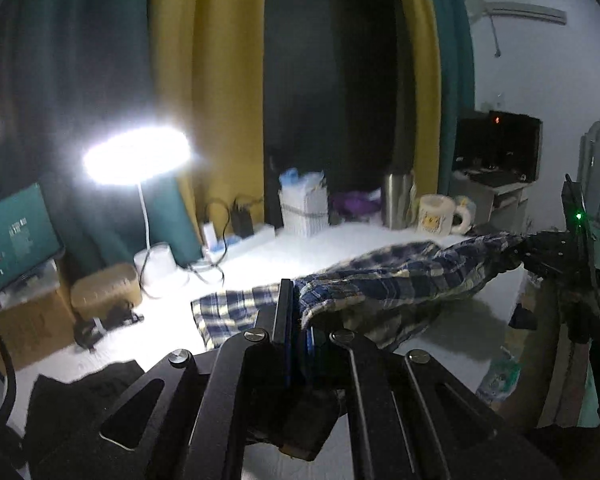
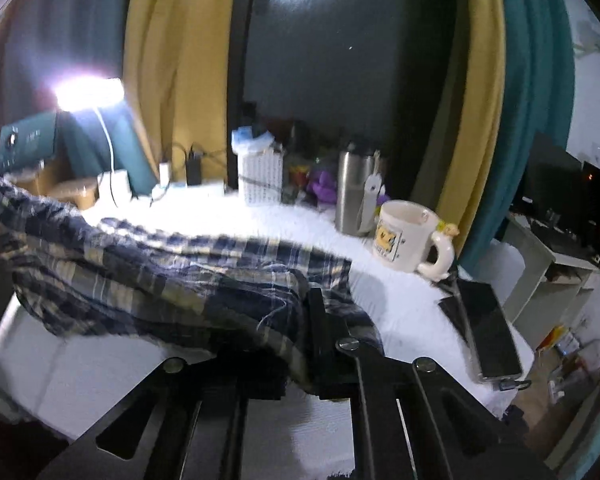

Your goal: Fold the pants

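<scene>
Where jaws pinch plaid pants (image 1: 388, 276), bare white table (image 1: 332, 244) beyond.

Soft woven plaid cloth pants (image 2: 172, 280), matt, with loose threads at a frayed hem. The desk (image 2: 400, 300) has a white, fuzzy-looking cover, perhaps fleece; the blur makes it uncertain. A brushed-metal tumbler (image 2: 354, 194) has a dull sheen. A glossy ceramic mug (image 2: 406, 238). A smooth, glassy black phone (image 2: 494, 336) at the desk's right edge. Matt black gripper arms with shiny metal screws (image 1: 257, 335).
</scene>
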The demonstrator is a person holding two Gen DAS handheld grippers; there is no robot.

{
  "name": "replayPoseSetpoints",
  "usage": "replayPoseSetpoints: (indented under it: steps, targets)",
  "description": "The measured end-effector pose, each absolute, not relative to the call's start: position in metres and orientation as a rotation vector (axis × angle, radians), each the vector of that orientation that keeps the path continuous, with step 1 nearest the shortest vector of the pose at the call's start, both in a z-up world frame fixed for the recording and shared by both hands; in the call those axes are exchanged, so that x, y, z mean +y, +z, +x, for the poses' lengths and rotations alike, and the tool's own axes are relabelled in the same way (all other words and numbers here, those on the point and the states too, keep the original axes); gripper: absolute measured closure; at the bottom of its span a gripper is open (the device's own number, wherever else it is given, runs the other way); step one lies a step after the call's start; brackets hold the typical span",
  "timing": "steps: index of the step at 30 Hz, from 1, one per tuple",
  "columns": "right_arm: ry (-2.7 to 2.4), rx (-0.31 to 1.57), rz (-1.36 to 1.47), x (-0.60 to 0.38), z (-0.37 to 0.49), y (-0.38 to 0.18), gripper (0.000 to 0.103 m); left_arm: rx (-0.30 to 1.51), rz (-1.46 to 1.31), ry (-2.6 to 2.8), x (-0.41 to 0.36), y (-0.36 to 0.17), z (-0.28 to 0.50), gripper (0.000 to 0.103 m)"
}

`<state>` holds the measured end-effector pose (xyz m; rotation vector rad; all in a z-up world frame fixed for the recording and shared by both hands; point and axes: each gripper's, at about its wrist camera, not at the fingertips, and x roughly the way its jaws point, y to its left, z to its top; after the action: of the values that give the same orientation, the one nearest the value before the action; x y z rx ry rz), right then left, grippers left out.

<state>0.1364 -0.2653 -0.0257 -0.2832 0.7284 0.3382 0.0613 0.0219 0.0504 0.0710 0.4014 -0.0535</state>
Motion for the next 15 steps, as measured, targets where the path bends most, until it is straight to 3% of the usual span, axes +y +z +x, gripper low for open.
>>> replayPoseSetpoints:
  steps: [15]
  targets:
    - [0.301,0.619,-0.166,-0.299,0.093,0.031,0.095,0.309,0.133,-0.147,-0.011,0.085,-0.001,0.099]
